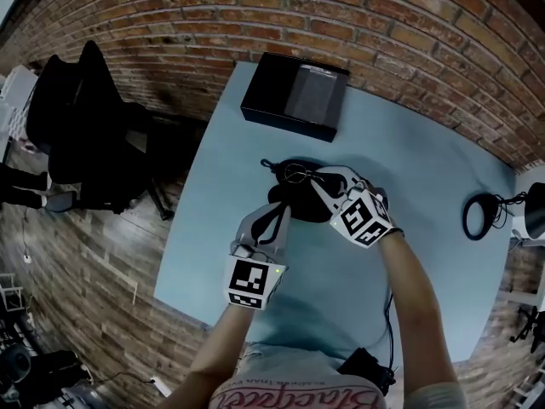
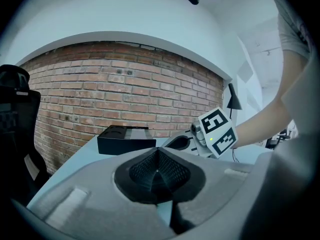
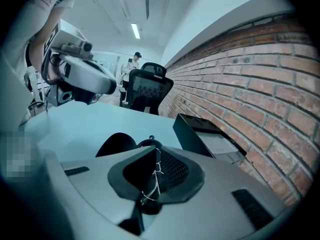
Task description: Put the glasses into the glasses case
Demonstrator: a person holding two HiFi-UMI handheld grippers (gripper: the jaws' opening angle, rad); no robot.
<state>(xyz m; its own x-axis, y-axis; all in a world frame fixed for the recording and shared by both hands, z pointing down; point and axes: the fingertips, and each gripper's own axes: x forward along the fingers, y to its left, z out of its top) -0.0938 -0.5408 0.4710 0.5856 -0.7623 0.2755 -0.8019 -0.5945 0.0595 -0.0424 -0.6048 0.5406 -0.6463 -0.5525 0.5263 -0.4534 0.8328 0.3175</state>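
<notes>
While right hand-held gripper [image 1: 322, 182] pinches glasses [image 1: 296, 174], left hand-held gripper [image 1: 278, 211] closed alongside

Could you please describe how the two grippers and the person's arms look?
Both the left gripper and the right gripper have light grey bodies with dark textured pads. Each carries a white cube with black square markers and a green light. The forearms are bare; the shirt is light.

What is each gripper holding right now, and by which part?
The right gripper is shut on the glasses, pinching the thin wire of the frame. The left gripper is shut with nothing between its jaws.
</notes>
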